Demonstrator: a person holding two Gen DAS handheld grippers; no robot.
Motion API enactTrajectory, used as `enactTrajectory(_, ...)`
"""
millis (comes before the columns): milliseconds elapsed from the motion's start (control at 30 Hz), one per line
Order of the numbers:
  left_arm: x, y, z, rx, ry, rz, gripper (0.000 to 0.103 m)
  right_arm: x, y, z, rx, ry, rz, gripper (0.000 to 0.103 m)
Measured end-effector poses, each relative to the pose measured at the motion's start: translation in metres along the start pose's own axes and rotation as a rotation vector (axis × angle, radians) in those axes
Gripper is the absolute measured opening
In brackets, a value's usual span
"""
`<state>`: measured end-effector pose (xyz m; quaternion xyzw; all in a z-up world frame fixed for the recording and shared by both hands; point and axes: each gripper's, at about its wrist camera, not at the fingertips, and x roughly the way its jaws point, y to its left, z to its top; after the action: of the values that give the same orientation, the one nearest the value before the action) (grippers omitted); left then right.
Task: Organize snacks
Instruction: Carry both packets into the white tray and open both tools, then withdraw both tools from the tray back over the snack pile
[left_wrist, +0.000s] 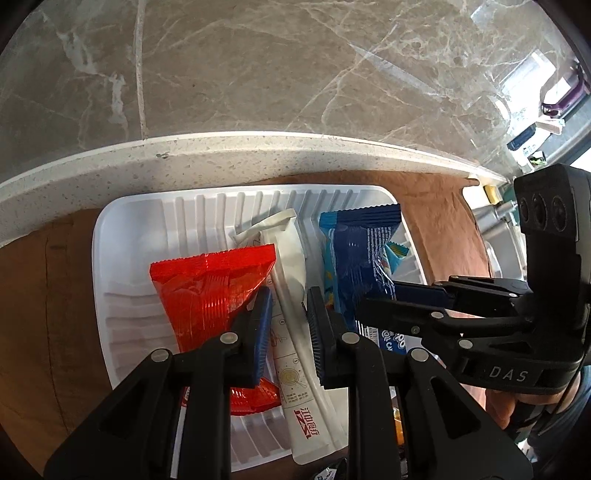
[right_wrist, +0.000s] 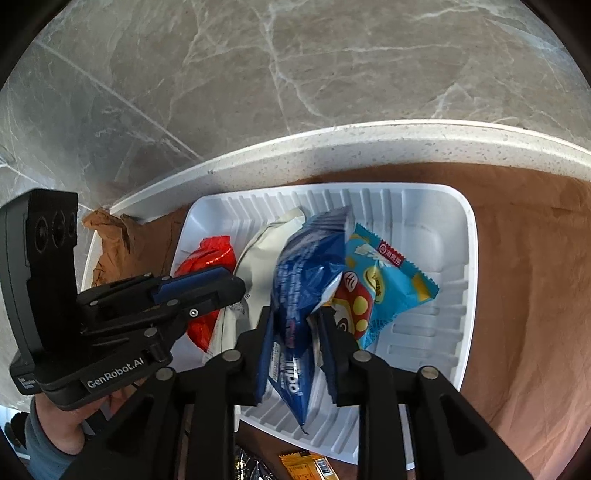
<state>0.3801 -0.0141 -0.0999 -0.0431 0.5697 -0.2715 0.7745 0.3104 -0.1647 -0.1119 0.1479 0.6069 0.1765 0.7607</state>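
A white ribbed tray holds a red packet, a long white sachet, a dark blue packet and a light blue packet. My left gripper is shut on the white sachet, low over the tray beside the red packet. My right gripper straddles the dark blue packet, which stands tilted and blurred in the tray. Its jaws stand slightly apart and the packet sits loosely between them.
The tray lies on a brown cloth by the speckled white counter edge, with marble floor beyond. An orange packet and a dark packet lie in front of the tray. A person's hand holds the left gripper.
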Motion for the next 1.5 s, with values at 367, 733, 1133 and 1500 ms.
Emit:
enactTrajectory(367,-0.022,0.003,-0.004,-0.04,-0.065,-0.014,0.065,-0.007,-0.003,-0.006,0.042,-0.011,0.009,0.039)
enactTrajectory(733,-0.077,-0.011,-0.027,-0.062,-0.18,-0.021,0.095,-0.058,-0.01,-0.028,0.056,-0.098,0.012,0.046)
enactTrajectory(1133,-0.142,-0.024,-0.145,-0.053,-0.325,-0.022,0.103,-0.133,-0.039,-0.142,0.195,-0.275,0.172,0.089)
enactTrajectory(1500,-0.146,-0.029,-0.276,-0.065,-0.203,0.109,0.103,-0.117,-0.069,-0.262,0.432,-0.192,0.234,0.091)
